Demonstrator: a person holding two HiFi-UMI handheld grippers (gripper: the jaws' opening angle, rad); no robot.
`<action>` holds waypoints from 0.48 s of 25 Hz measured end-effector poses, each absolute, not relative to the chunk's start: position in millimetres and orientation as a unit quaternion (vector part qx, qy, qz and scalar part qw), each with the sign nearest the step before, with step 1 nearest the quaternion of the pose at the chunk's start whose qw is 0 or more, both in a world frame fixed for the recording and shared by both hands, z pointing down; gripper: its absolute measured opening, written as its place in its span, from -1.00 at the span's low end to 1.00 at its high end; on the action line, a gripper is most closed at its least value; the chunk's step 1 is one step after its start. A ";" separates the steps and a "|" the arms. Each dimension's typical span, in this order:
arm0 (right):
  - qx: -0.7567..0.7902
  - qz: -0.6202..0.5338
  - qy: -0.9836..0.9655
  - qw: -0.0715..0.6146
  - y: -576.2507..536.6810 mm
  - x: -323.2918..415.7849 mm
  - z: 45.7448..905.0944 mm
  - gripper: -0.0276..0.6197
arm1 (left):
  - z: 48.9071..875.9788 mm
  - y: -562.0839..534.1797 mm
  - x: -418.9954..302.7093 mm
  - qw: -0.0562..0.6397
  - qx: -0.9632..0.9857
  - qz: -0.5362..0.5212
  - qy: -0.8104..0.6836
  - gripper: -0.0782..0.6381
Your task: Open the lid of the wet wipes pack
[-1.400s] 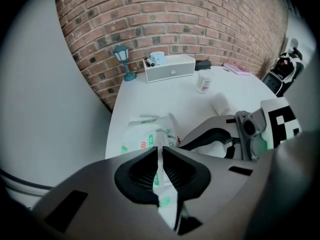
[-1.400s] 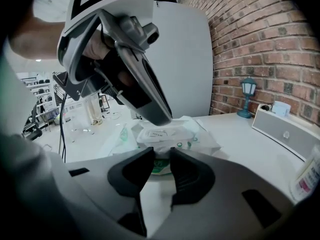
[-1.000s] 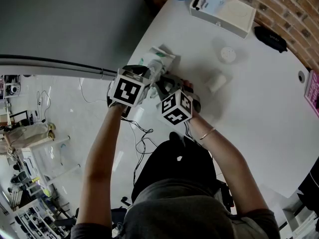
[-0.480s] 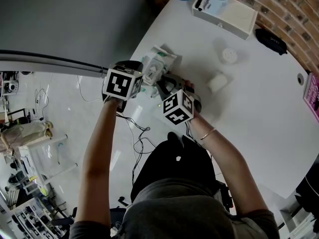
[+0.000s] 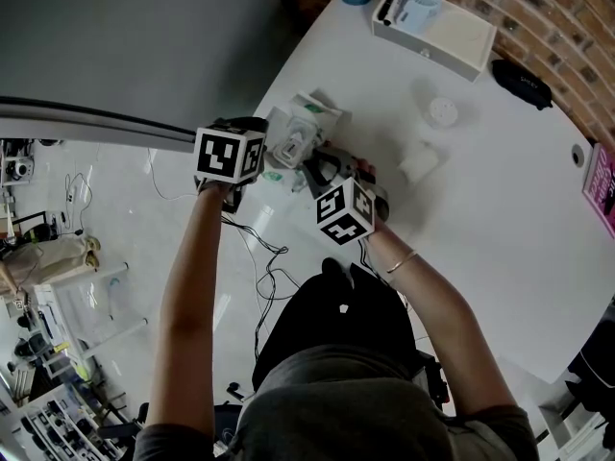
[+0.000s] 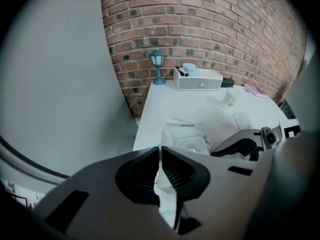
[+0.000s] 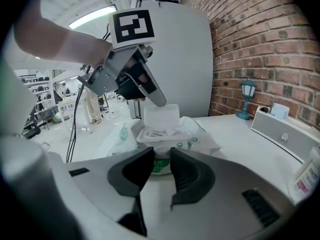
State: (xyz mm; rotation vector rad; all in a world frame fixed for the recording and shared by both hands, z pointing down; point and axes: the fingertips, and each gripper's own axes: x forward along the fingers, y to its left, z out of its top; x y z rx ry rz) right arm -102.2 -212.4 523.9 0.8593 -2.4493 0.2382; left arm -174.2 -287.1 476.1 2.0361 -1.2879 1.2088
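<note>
The white wet wipes pack (image 5: 309, 113) lies near the table's left edge. In the right gripper view its hinged lid (image 7: 162, 116) stands upright over the pack (image 7: 197, 136). My left gripper (image 5: 267, 150) reaches in from the left. Its jaws (image 6: 160, 151) are shut on the lid's top edge, and its fingertips (image 7: 155, 100) sit at that edge. My right gripper (image 5: 317, 166) is at the pack's near end. The green-printed end sits pinched between its jaws (image 7: 161, 156). One right finger (image 6: 240, 144) shows beside the pack (image 6: 187, 141).
At the back stand a white box (image 5: 452, 32) holding a cup, and a teal lamp (image 6: 158, 66). A small white bottle (image 5: 440, 109) and a crumpled white piece (image 5: 418, 159) lie to the right of the pack. A grey partition (image 5: 125, 46) borders the table on the left.
My left gripper has moved left, away from the right one, and rolled. The lid has swung up with it. The right gripper and the pack have stayed put.
</note>
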 end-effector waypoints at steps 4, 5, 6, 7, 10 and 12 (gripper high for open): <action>0.319 0.088 -0.906 0.266 -212.5 -102.6 523.9 -0.57 | 480.3 -290.4 -180.3 0.240 0.736 0.427 -0.468 -0.69; 0.319 0.088 -0.906 0.266 -212.4 -102.8 523.8 -0.57 | 481.2 -291.1 -181.5 0.244 0.736 0.424 -0.467 -0.69; 0.318 0.088 -0.906 0.266 -212.2 -102.9 523.8 -0.57 | 482.1 -291.6 -182.5 0.246 0.736 0.423 -0.467 -0.69; 0.318 0.088 -0.906 0.265 -211.9 -103.0 523.8 -0.57 | 483.1 -292.1 -183.2 0.248 0.736 0.423 -0.467 -0.69; 0.318 0.088 -0.906 0.265 -211.7 -102.6 523.8 -0.57 | 486.5 -294.5 -185.1 0.257 0.735 0.419 -0.467 -0.69; 0.317 0.088 -0.906 0.265 -211.7 -102.6 523.8 -0.57 | 489.4 -296.1 -187.2 0.267 0.734 0.414 -0.468 -0.69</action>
